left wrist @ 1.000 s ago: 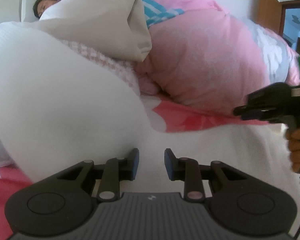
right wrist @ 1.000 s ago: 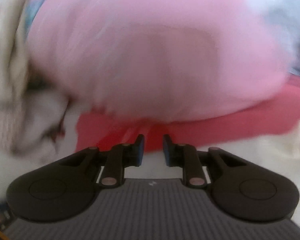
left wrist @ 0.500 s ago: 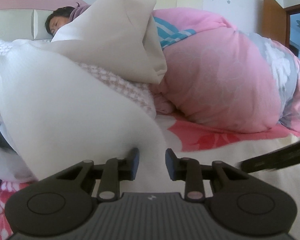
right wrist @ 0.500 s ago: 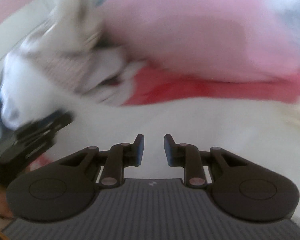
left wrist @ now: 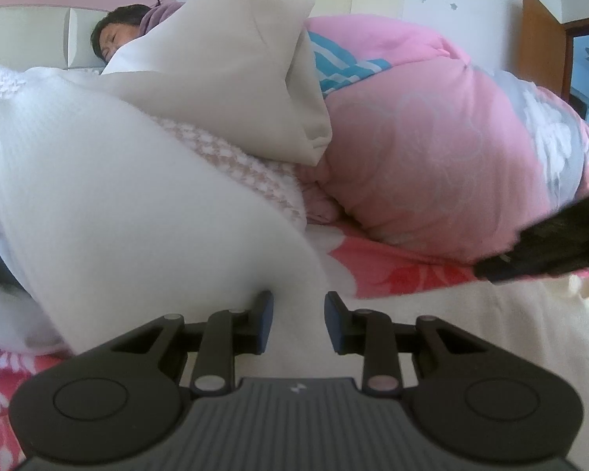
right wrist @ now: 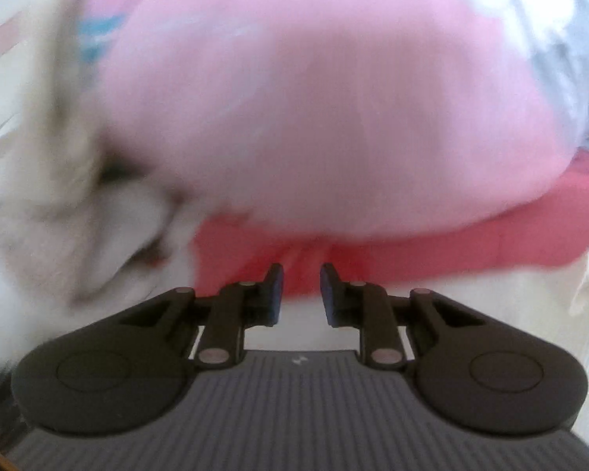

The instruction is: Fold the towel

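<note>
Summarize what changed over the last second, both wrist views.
The right tool swung toward the left tool at mid-second, then back to face the pink quilt. The left tool tilted up slightly, showing more wall. Nothing was gripped or released: both tools stayed open over the white towel.

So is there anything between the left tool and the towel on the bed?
Nothing visible. The open left tool sits right over the white cotton towel, whose raised fold reaches its left finger. The puffy pink duvet lies beyond.
</note>
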Demonstrator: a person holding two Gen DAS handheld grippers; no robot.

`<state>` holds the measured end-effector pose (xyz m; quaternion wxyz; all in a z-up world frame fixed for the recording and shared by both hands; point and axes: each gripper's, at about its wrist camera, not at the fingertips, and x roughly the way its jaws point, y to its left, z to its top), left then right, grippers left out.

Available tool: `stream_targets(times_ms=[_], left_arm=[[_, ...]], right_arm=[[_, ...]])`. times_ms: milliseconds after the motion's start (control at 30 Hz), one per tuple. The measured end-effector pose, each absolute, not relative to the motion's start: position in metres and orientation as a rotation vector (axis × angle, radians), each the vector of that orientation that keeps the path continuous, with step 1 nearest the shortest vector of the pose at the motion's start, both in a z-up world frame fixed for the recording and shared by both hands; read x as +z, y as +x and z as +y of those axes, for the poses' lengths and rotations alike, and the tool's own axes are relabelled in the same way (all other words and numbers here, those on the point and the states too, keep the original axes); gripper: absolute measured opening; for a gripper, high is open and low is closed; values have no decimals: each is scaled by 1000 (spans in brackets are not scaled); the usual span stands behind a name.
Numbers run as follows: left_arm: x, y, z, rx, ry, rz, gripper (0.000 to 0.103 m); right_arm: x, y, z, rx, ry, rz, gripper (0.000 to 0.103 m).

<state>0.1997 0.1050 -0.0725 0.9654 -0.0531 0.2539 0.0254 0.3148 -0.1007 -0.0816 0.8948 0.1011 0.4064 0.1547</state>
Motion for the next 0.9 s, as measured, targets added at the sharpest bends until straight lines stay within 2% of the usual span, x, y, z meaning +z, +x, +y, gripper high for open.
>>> stream_targets(times_ms=[100,233,367,500,733,900], left_arm=[[-70,194,99,23,-91,488,40],[-69,186,81,-64,-61,468,44],[-80,186,58,-127,0,509,44],[-97,191,46,-114,72,578,44],[-103,194,54,-110,36,616,44],[-97,192,54,-120,29,584,44]], right_arm=[[-71,291,-129,318,279,826,20],[-59,257,-195,164,353,753,20],[-74,243,-227,92,302,802,22],[-107,254,-212,154,260,878,22],[-99,271,-252,60,379,771,13],[-92,283,-282,-11,465,689,19]])
